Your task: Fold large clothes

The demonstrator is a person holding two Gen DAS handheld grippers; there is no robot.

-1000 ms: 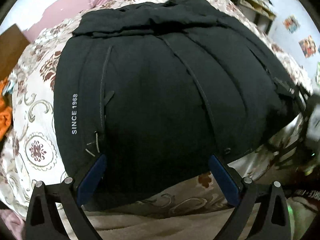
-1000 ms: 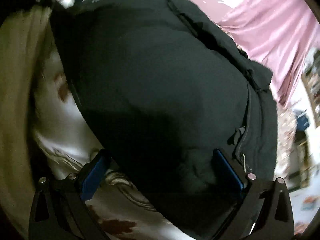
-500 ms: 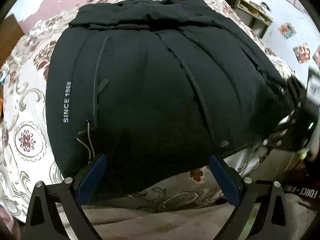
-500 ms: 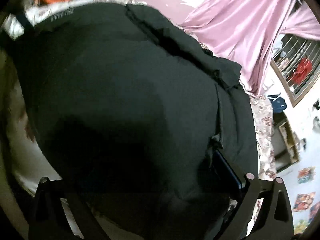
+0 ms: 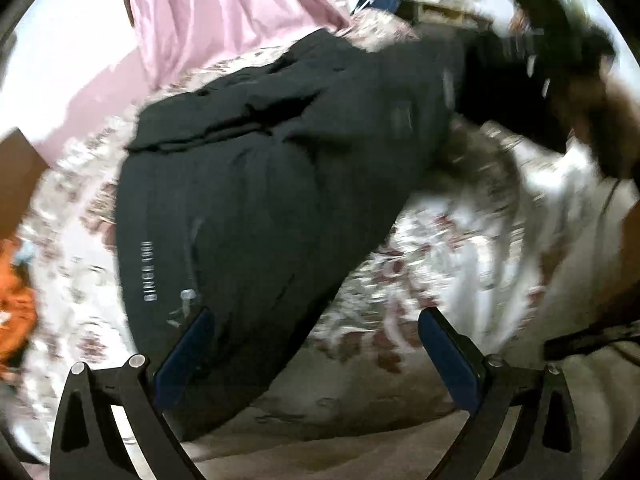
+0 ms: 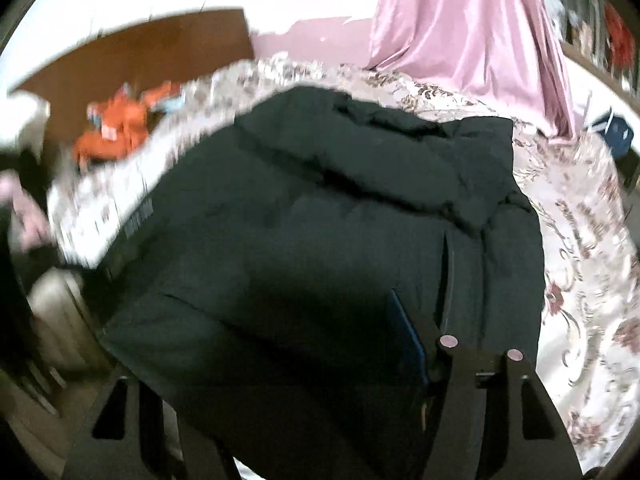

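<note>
A large black padded jacket [image 5: 256, 200] with white "SINCE 1968" lettering lies on a floral bedspread [image 5: 440, 248]. My left gripper [image 5: 316, 344] is open over the jacket's near hem, its left finger above the fabric and its right finger above the bedspread. In the right wrist view the jacket [image 6: 320, 240] fills the middle; my right gripper [image 6: 288, 380] is shut on a fold of its near edge, with the left finger hidden under cloth. The right side of the jacket rises toward the right gripper's body [image 5: 520, 68].
A pink curtain [image 6: 460, 20] hangs behind the bed. An orange garment [image 6: 120, 124] lies at the bed's far left by a brown headboard [image 6: 132, 64]. Floral bedspread [image 6: 580, 240] shows right of the jacket.
The right gripper has closed on the jacket's edge and lifted it up and across. The left wrist view has swung, and bedspread now shows where the jacket's right side lay.
</note>
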